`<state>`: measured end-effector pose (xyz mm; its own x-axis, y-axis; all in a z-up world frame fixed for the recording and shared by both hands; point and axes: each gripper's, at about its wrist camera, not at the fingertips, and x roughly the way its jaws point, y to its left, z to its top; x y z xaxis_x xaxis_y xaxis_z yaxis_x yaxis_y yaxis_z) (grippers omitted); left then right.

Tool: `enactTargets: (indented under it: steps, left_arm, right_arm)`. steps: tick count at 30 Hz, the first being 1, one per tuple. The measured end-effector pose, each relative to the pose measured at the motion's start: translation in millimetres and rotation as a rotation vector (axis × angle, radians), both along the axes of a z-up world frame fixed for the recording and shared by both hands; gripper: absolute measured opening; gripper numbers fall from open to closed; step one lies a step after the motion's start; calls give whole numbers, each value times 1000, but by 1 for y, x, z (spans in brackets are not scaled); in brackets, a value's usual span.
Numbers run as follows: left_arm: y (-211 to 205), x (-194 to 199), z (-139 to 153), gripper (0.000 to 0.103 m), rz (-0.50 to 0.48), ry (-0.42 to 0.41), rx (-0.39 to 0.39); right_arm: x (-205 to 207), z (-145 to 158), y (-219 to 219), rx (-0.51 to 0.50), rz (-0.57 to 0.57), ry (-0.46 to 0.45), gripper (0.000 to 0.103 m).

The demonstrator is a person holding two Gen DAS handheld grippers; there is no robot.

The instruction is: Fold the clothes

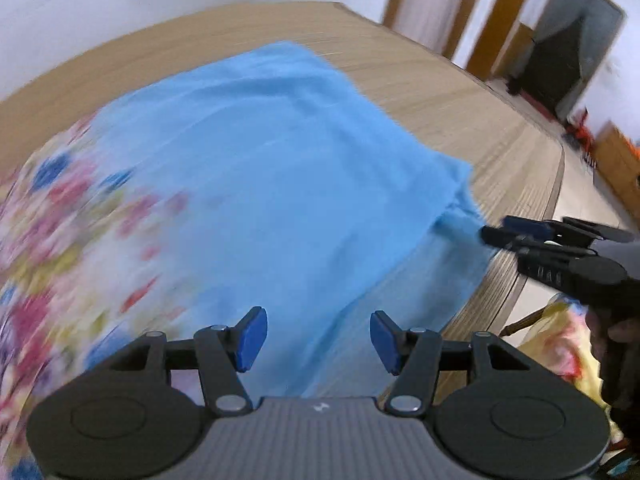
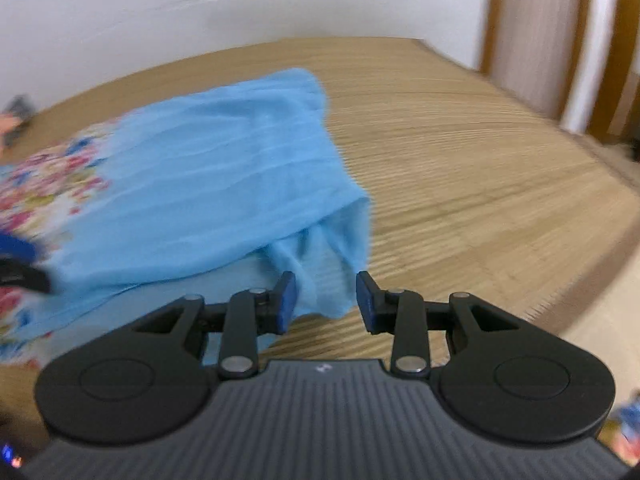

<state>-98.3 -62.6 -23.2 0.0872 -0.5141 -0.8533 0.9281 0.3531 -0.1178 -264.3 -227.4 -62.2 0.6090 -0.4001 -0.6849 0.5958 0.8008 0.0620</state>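
Left wrist view: blue floral garment [image 1: 280, 168] lies part-folded on the desk [image 1: 460, 92]; left gripper [image 1: 318, 340] and right gripper [image 2: 326, 300] fingers parted, empty; next, regrasp an edge.

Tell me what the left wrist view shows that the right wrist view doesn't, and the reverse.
Only the left wrist view: the right hand-held gripper seen from the side at the garment's blue corner, a dark doorway, and a yellow floral cloth beyond the table edge.

Only the right wrist view: the right hand-held gripper's pads apart, the corner's loose flap hanging between them, not pinched.

Both: the blue garment with its floral end on the wooden table, white wall behind. The left hand-held gripper is open above the cloth.
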Motion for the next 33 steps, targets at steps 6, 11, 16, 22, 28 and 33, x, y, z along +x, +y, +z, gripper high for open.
enactTargets:
  steps: [6, 11, 16, 22, 28, 33]
  left_arm:
    - [-66, -34, -21, 59, -120, -90, 48]
    - [-96, -34, -39, 42, -175, -112, 75]
    - [-97, -19, -22, 8, -197, -50, 24]
    - [-92, 4, -1, 8, -177, 28, -45]
    - [-93, 19, 4, 8, -175, 67, -61]
    - [-96, 8, -1, 18, -281, 68, -53]
  right_arm:
    - [3, -6, -10, 66, 94, -47, 36]
    - [5, -17, -10, 79, 83, -16, 36]
    - [6, -18, -4, 53, 66, 30, 36]
    - [5, 0, 1, -25, -37, -28, 36]
    - [21, -6, 1, -93, -75, 31, 37]
    - [18, -8, -12, -1, -90, -21, 37]
